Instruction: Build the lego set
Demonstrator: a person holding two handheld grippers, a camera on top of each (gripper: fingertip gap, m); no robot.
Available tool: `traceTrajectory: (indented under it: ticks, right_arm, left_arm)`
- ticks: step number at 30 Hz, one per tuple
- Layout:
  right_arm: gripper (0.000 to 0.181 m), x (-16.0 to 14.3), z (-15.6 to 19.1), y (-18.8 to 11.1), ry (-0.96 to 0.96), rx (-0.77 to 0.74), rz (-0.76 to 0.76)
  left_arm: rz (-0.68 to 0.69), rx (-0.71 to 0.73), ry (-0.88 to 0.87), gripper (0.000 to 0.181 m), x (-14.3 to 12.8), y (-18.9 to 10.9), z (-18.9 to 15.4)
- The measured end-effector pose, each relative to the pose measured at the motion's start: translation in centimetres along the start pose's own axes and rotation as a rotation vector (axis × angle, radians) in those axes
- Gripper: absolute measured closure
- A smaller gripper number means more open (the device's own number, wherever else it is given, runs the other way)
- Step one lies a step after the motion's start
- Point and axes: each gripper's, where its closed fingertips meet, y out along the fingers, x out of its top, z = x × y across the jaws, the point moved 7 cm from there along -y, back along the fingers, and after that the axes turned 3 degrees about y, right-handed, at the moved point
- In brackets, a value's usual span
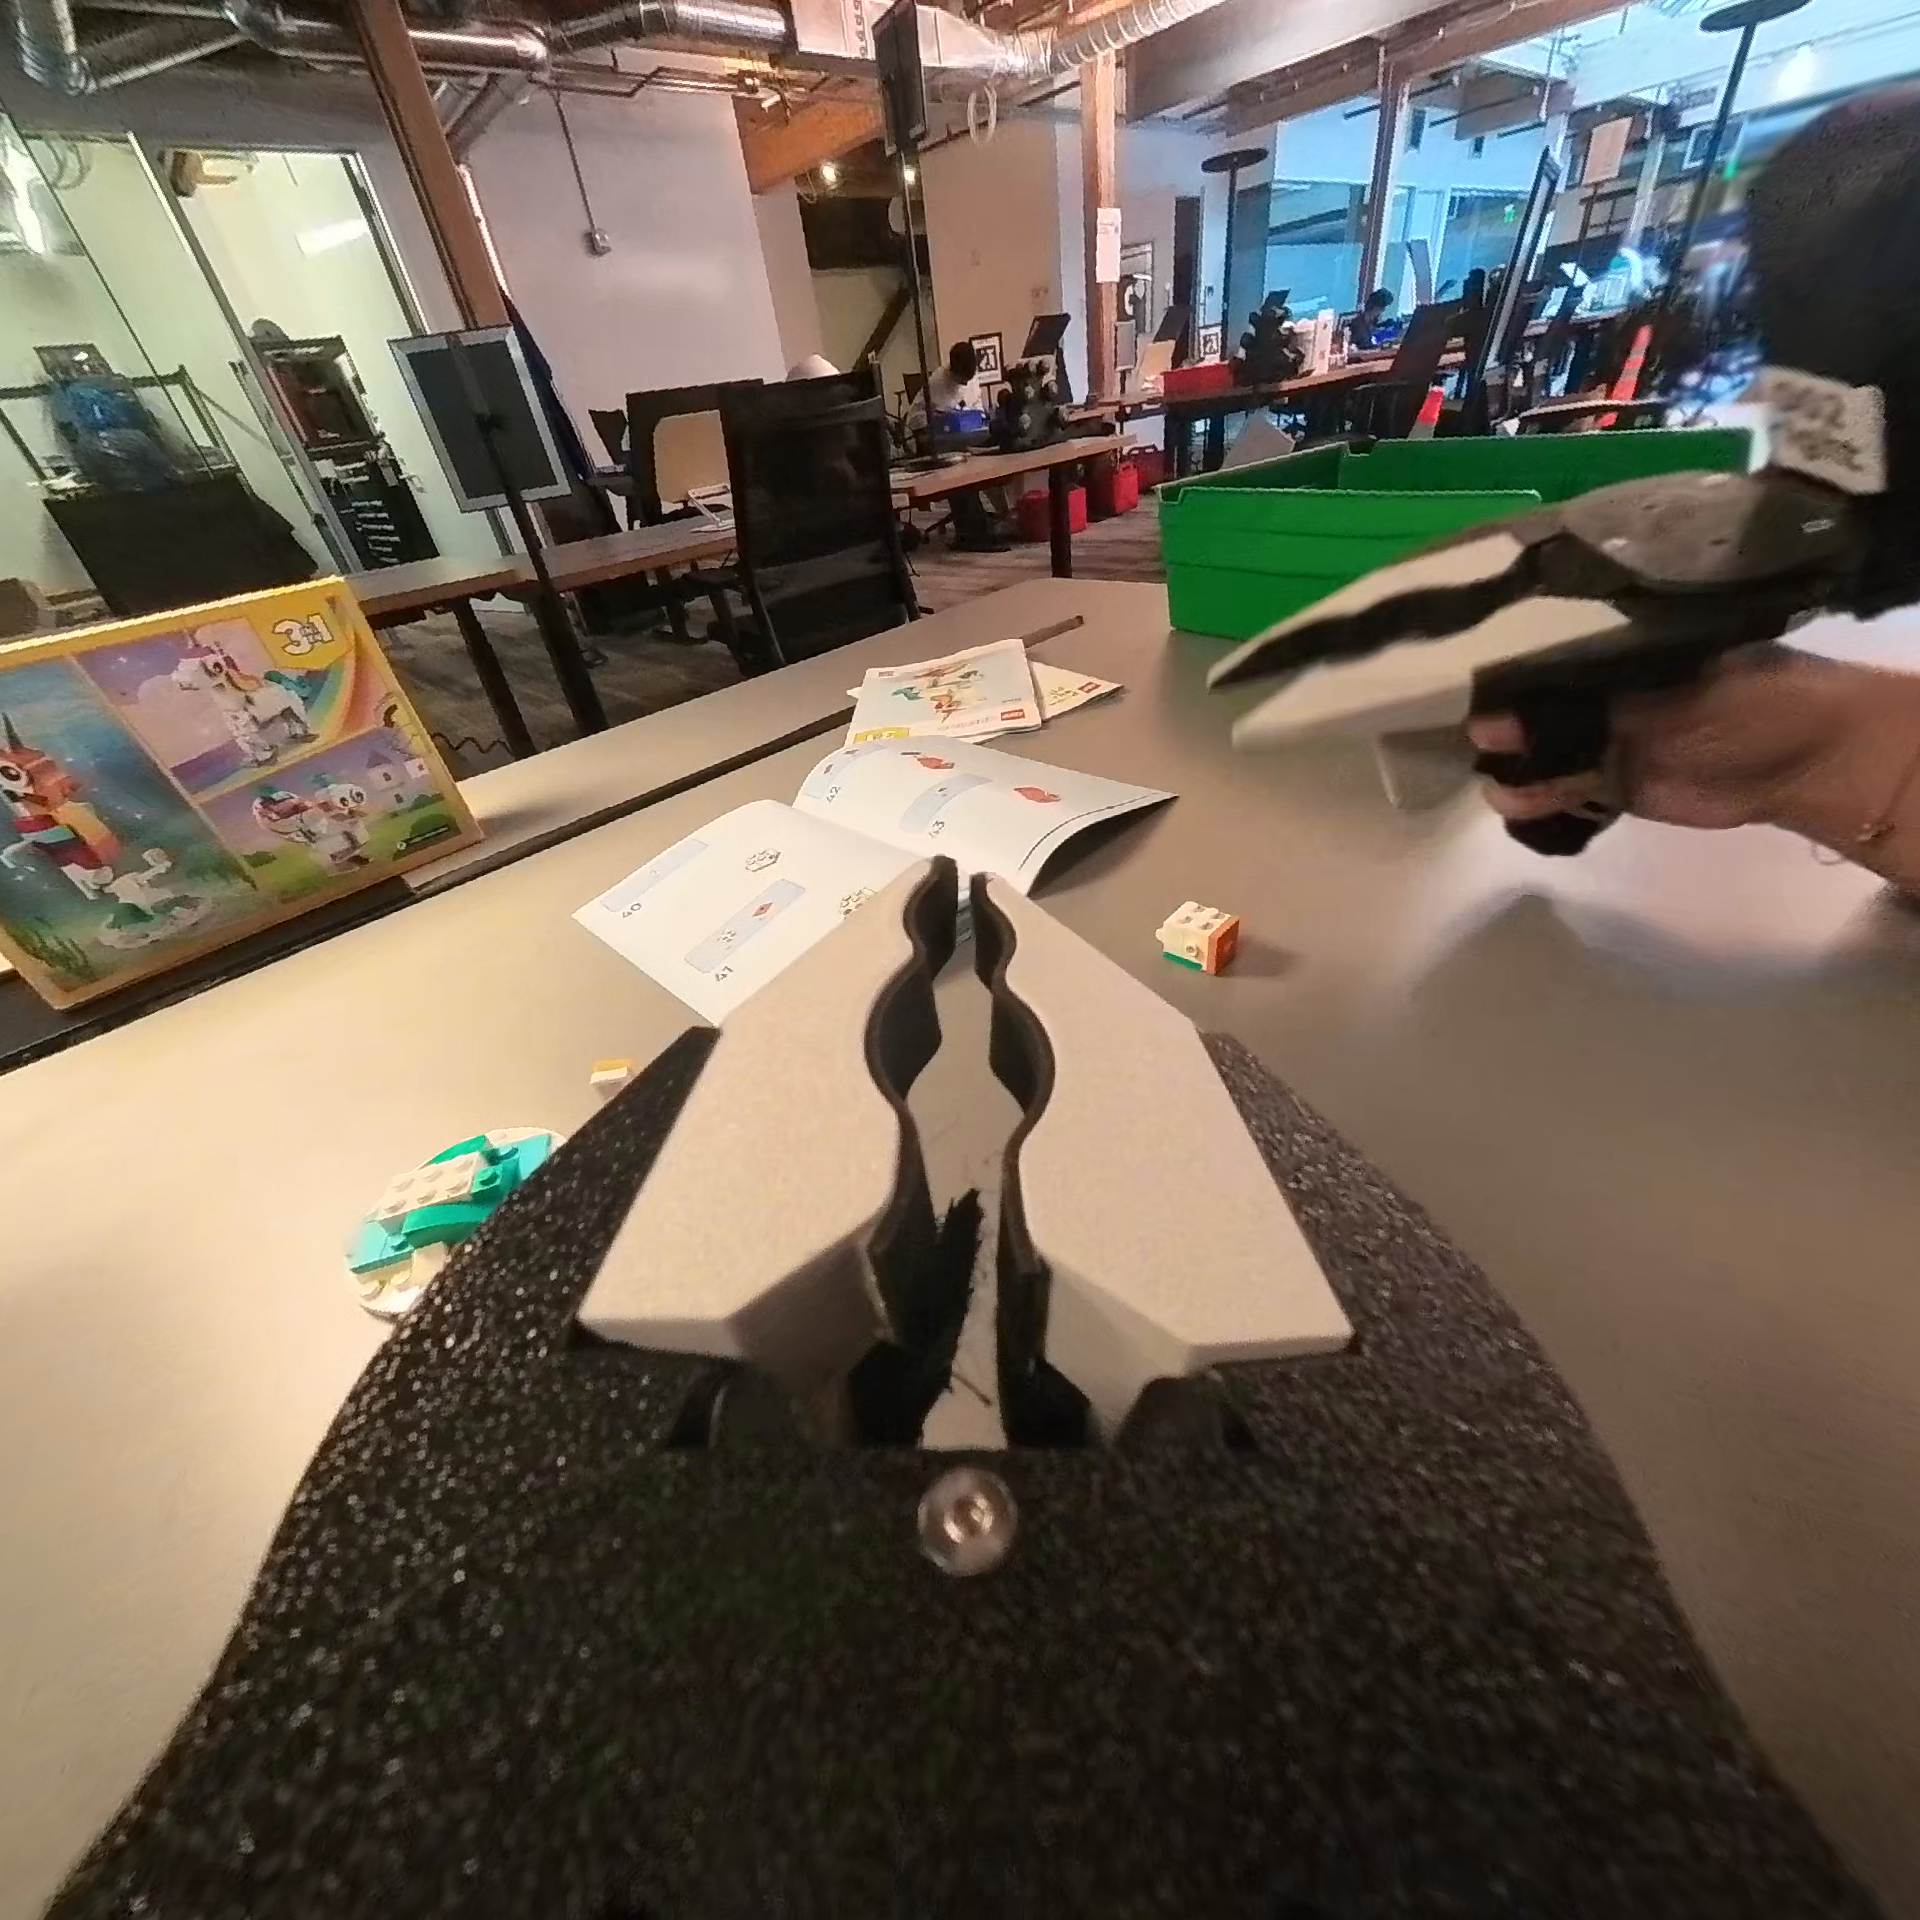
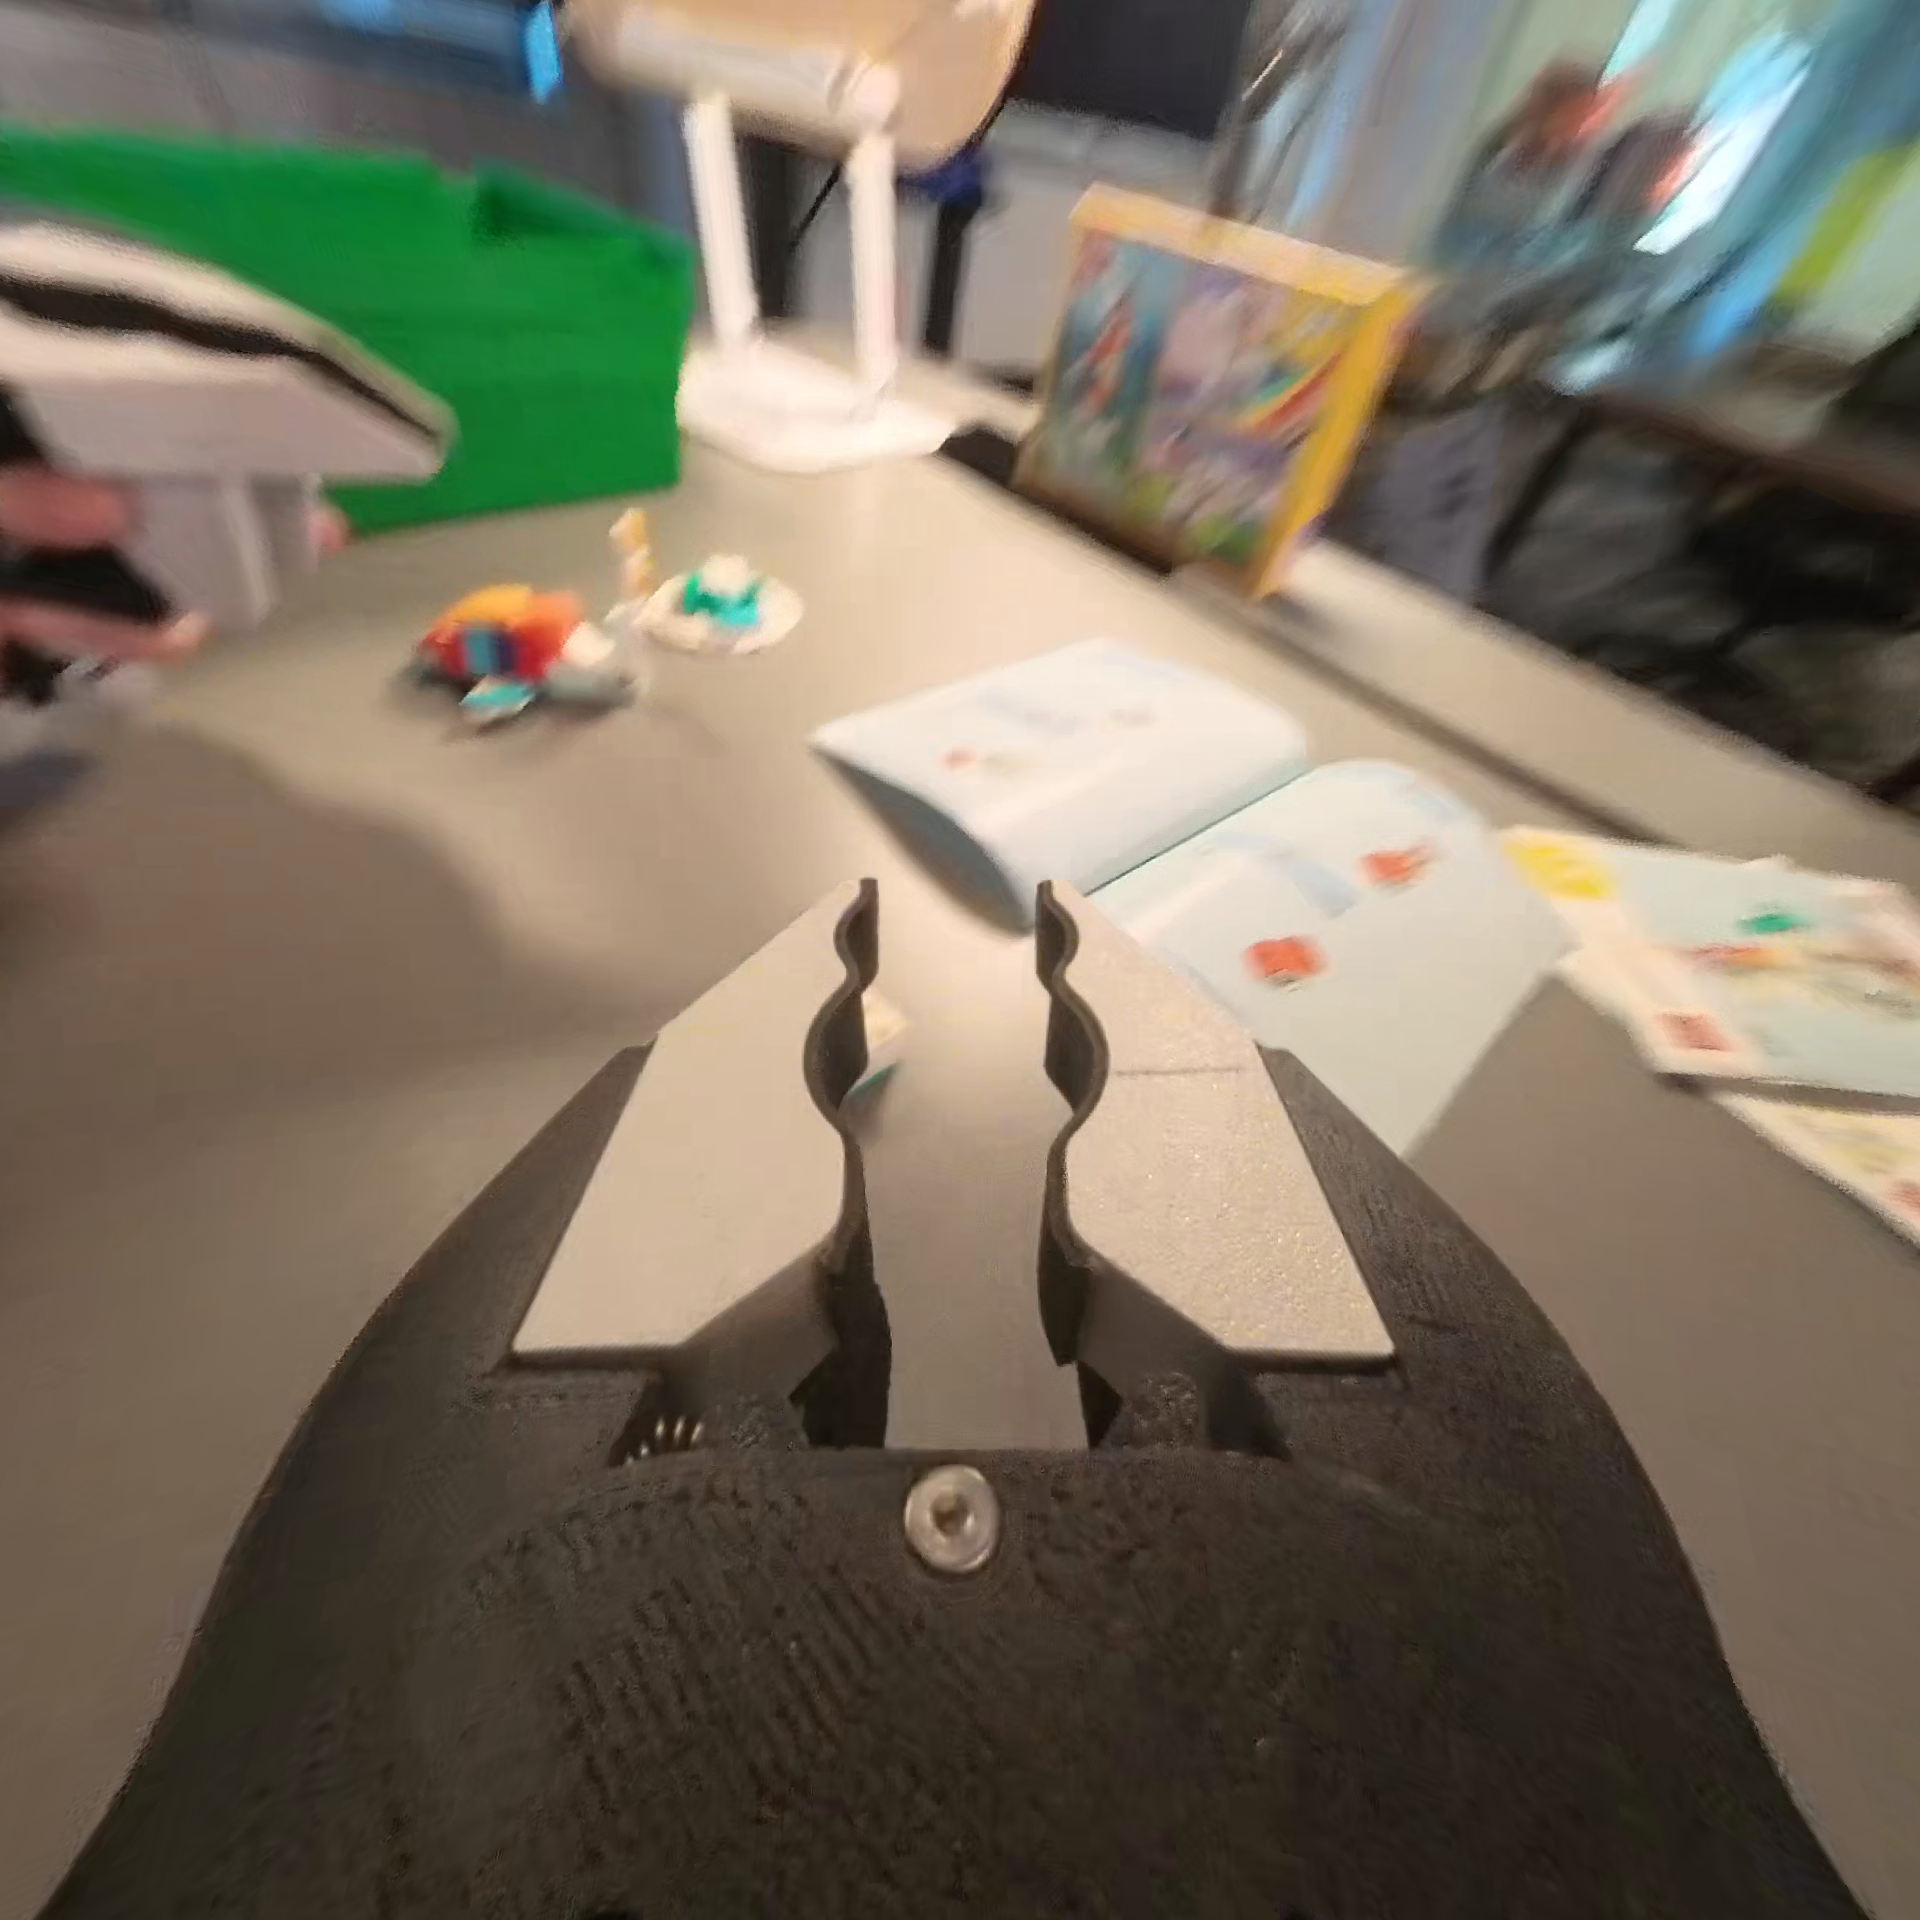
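Observation:
My left gripper (image 1: 964,883) hovers low over the grey table (image 1: 1558,1143) with its jaws nearly closed and nothing clearly between them; it also shows at the left of the right wrist view (image 2: 436,431). My right gripper (image 2: 956,904) is open and empty. It is held in a hand at the upper right of the left wrist view (image 1: 1231,696). A small white, orange and green brick block (image 1: 1200,935) lies on the table, and peeks from behind my right gripper's left finger (image 2: 881,1039). A round white base with teal bricks (image 1: 447,1216) (image 2: 722,608) and a colourful orange-red assembly (image 2: 509,644) lie nearby.
An open instruction booklet (image 1: 883,831) (image 2: 1143,790) lies mid-table with leaflets (image 1: 956,691) (image 2: 1766,987) beyond it. The set's box (image 1: 208,779) (image 2: 1216,395) stands at the edge. A green bin (image 1: 1351,540) (image 2: 416,312), a white stand (image 2: 790,395) and a tiny yellow-white piece (image 1: 610,1070) are also there. Left tips to right tips: about 15 cm.

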Motion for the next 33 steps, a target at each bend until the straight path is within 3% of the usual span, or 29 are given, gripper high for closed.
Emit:
traceTrajectory:
  ticks: [5, 9, 21, 33]
  right_arm:
    - [0.163, 2.4, -3.2, -3.5, -0.151, -0.471, -0.36]
    - [0.168, 2.3, -4.2, -4.6, -0.178, -0.648, -0.405]
    - [0.174, 1.0, -4.1, -2.6, -0.215, -0.622, -0.343]
    - [0.161, 1.6, -8.4, 3.3, -0.144, -0.55, -0.391]
  left_arm:
    - [-0.015, -0.003, -0.03, 0.181, 0.0, 0.0, 0.1]
    - [-0.026, -0.008, -0.048, 0.181, 0.0, 0.0, 0.1]
    - [-0.13, 0.038, -0.084, 0.181, 0.5, -0.4, 0.9]
    - [-0.145, 0.026, -0.07, 0.181, 0.8, -0.4, 0.8]
